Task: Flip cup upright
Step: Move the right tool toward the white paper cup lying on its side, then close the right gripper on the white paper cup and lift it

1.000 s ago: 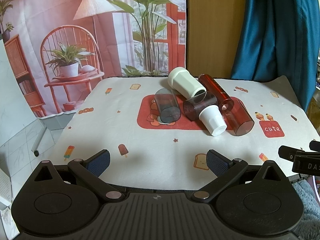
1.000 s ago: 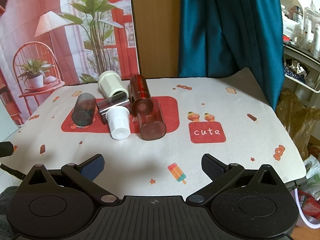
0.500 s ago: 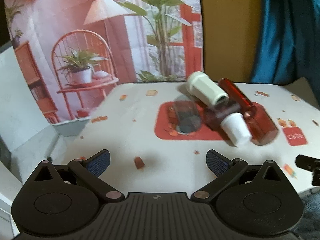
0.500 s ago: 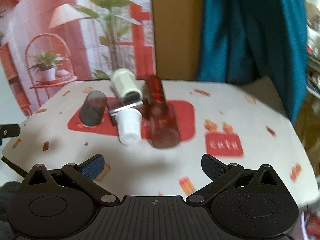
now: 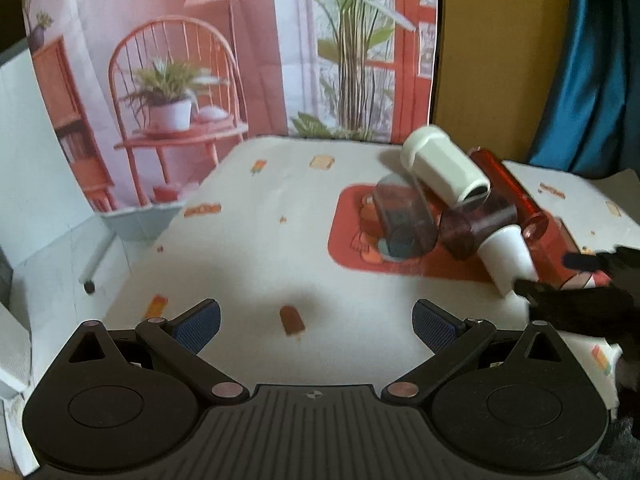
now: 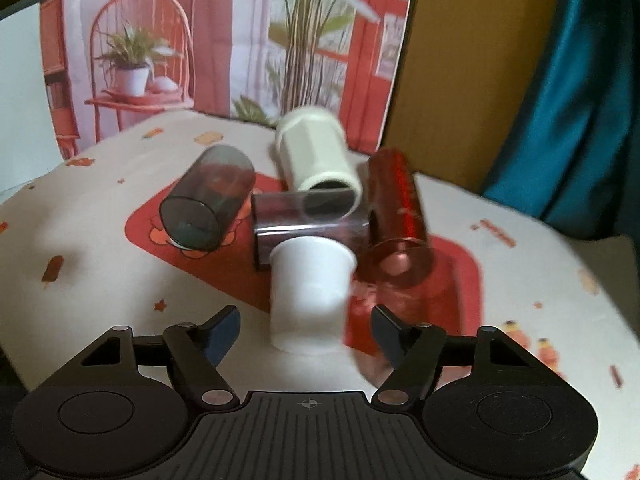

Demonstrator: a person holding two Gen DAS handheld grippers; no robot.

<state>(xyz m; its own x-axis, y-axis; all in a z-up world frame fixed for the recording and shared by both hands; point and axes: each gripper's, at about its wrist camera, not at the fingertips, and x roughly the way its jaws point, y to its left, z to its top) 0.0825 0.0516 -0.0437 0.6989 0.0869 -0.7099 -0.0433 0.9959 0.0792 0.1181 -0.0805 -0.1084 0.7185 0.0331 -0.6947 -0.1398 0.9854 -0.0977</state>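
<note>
Several cups lie on their sides in a pile on the red patch of the tablecloth. A small white cup (image 6: 308, 292) lies with its base toward my right gripper (image 6: 306, 330), which is open, its fingers on either side of the cup's near end. Behind it lie a dark purple cup (image 6: 308, 220), a grey cup (image 6: 208, 204), a cream cup (image 6: 316, 156) and a red cup (image 6: 396, 220). My left gripper (image 5: 316, 322) is open and empty, well left of the pile. In the left wrist view the white cup (image 5: 506, 256) lies at the right.
The printed tablecloth (image 5: 260, 248) covers the table. A pink room backdrop (image 5: 200, 60) stands behind, with a wooden board (image 6: 460, 60) and a teal curtain (image 6: 580, 120) to the right. The table's left edge drops off near the left gripper.
My right gripper has moved forward and left, up to the white cup, which now lies between its fingers. My left gripper has swung left, away from the pile.
</note>
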